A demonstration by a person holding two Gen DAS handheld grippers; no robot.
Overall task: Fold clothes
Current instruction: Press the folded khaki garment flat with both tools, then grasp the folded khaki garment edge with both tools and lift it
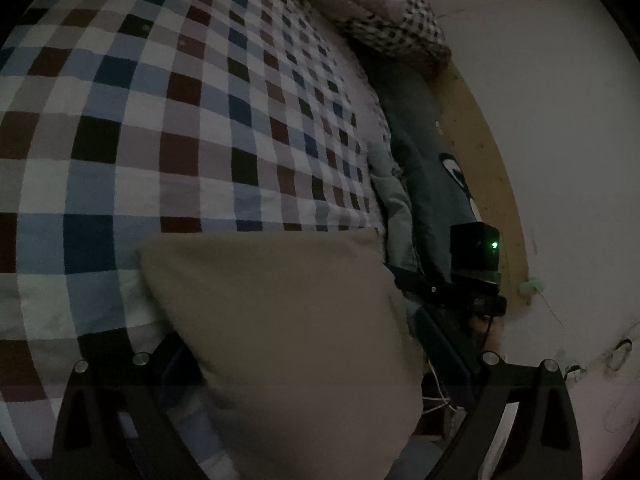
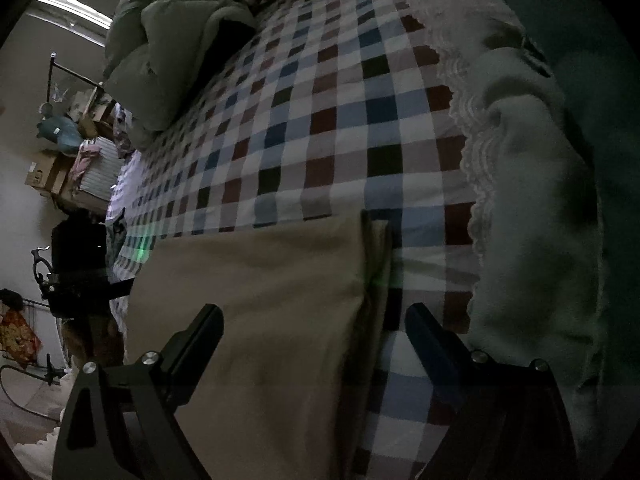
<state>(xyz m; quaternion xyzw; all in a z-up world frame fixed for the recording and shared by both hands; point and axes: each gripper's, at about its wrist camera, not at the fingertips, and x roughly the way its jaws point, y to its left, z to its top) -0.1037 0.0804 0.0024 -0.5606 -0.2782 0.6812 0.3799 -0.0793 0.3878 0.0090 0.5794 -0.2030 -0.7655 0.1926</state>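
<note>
A beige garment point(image 1: 288, 332) lies folded on the checked bedsheet point(image 1: 160, 120). In the left wrist view it fills the space between my left gripper's fingers point(image 1: 176, 360), which stand wide apart; the left gripper point(image 1: 308, 344) is open over the cloth. In the right wrist view the same beige garment point(image 2: 260, 320) lies flat with a folded edge on its right side. My right gripper point(image 2: 316, 320) is open, its fingers point(image 2: 432, 336) straddling the garment's right edge just above the sheet point(image 2: 320, 120).
A pale green blanket point(image 2: 532, 220) with a lace-edged cloth lies along the bed's right side. A green quilt point(image 2: 168, 40) is piled at the far end. The other gripper's black body point(image 1: 476, 256) shows by the wall, beside a grey-blue garment point(image 1: 424, 168).
</note>
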